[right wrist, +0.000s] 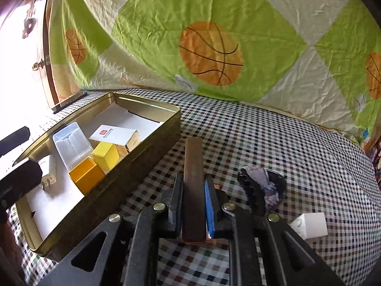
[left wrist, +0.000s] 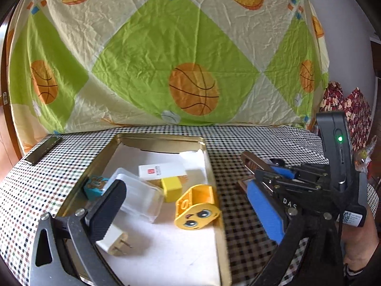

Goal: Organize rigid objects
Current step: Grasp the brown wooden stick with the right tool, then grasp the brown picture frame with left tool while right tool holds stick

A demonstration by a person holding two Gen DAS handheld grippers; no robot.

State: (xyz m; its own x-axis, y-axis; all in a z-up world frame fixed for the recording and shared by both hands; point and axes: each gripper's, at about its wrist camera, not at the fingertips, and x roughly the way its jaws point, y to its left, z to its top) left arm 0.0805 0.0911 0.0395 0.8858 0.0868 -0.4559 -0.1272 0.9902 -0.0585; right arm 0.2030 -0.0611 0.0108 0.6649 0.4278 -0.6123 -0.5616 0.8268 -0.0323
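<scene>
One brown bar clamped in my right gripper [right wrist: 194, 205], just outside the gold tin's [right wrist: 133, 166] right wall.

Six pieces lie in the tin: charger [left wrist: 114, 240], clear case [left wrist: 138, 194], white box [left wrist: 162, 170], yellow cube [left wrist: 171, 188], blue block [left wrist: 94, 186], yellow face toy [left wrist: 196, 206]. My left gripper [left wrist: 190, 214] is spread wide over them. Checked cloth [right wrist: 297, 147] lies bare rightward, bar [right wrist: 193, 166] above it.

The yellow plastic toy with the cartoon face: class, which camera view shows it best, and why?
The left wrist view: the yellow plastic toy with the cartoon face lies in the gold metal tin with its printed eyes toward the camera. The right wrist view shows only a plain yellow-orange side of it, the face hidden.
</scene>
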